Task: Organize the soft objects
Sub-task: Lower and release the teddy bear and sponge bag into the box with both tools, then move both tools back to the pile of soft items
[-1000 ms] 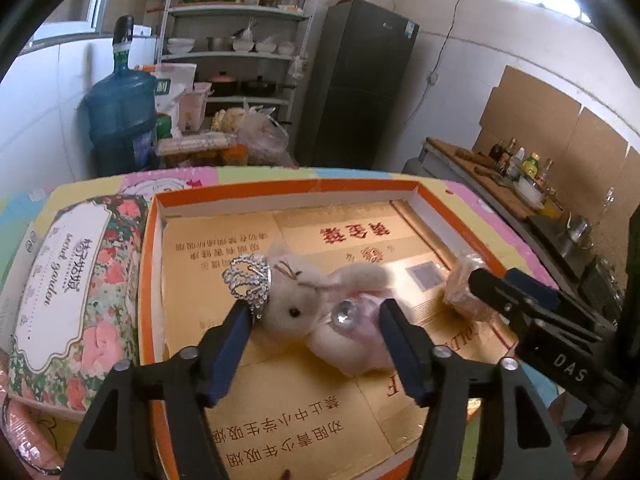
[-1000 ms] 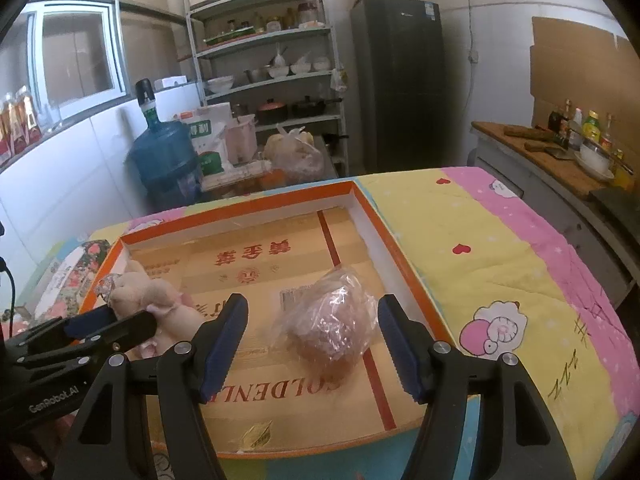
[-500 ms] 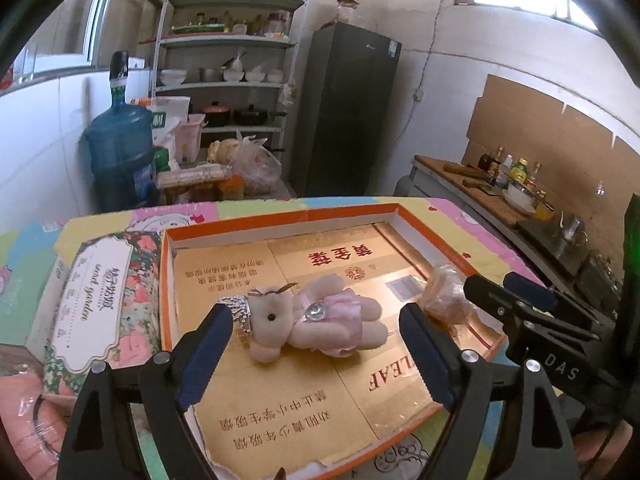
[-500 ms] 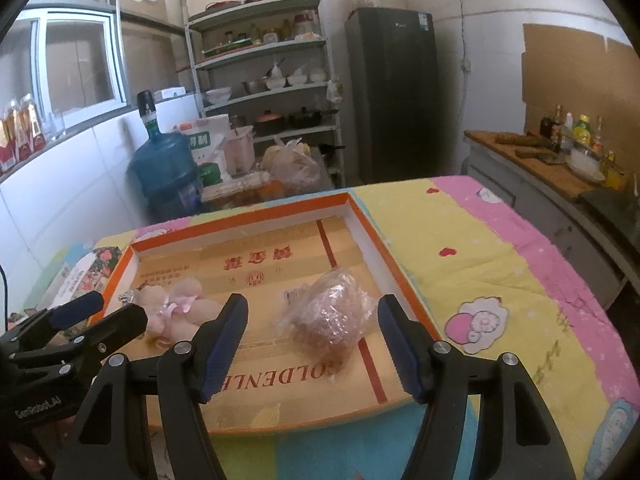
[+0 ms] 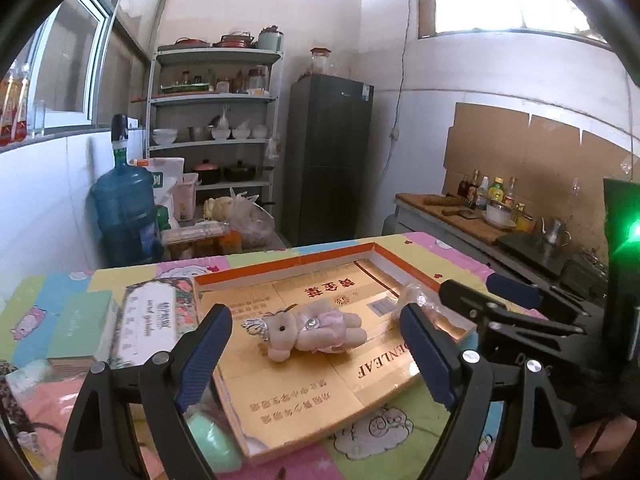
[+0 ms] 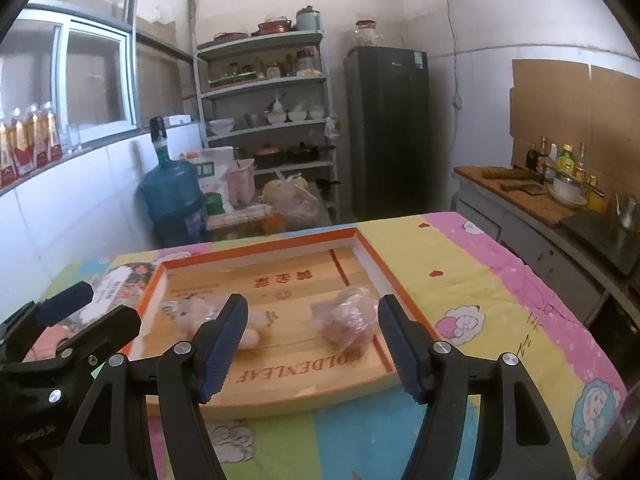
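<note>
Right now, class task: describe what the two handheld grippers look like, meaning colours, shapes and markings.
Both the left gripper and the right gripper have black angular frames with silver screws. Their fingers carry dark blue ribbed pads. Faint pale lettering marks each body, too blurred to read.

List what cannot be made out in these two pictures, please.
- Plush bear, right wrist view: blurred, partly hidden behind the right gripper finger.
- Wrapped item, left wrist view: partly hidden behind the left gripper finger; contents unclear through the plastic.
- Green object, left wrist view: half hidden by the finger; unidentifiable.
</note>
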The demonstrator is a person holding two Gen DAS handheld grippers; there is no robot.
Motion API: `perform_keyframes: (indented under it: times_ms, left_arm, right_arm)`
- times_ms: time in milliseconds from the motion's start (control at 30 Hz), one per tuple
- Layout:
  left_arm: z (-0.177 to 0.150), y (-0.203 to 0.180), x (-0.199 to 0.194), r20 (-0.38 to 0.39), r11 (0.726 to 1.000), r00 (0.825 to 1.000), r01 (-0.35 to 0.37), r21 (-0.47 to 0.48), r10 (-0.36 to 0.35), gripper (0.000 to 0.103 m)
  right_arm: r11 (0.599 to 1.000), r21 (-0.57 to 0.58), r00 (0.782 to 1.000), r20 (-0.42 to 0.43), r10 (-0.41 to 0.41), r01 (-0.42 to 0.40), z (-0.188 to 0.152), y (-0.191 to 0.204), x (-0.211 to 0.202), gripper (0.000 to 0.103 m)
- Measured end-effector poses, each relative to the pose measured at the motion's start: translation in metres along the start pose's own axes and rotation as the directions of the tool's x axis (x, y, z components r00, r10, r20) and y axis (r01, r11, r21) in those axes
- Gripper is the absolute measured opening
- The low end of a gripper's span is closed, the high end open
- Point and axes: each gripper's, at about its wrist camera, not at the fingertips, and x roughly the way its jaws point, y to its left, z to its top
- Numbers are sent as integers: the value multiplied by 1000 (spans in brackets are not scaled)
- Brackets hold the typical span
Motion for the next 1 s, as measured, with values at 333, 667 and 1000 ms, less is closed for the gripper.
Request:
perform_keyframes:
  times_ms: [333,667,1000]
  left_arm:
    - [-5,9,-40,23,974,976,-219,57,218,86]
    - [-14,33,-68,24,952,953,-302,43,301,84]
    - [-24,70,-100,31,938,938,-345,-37,346,84]
  right_arm:
    - [999,-22,999,32,30,-29,-13,38,-32,70]
    - [996,-54,996,53,73,-70,-17,73,-53,70]
    - [988,-101,992,40,119,-114,-24,112,-60,70]
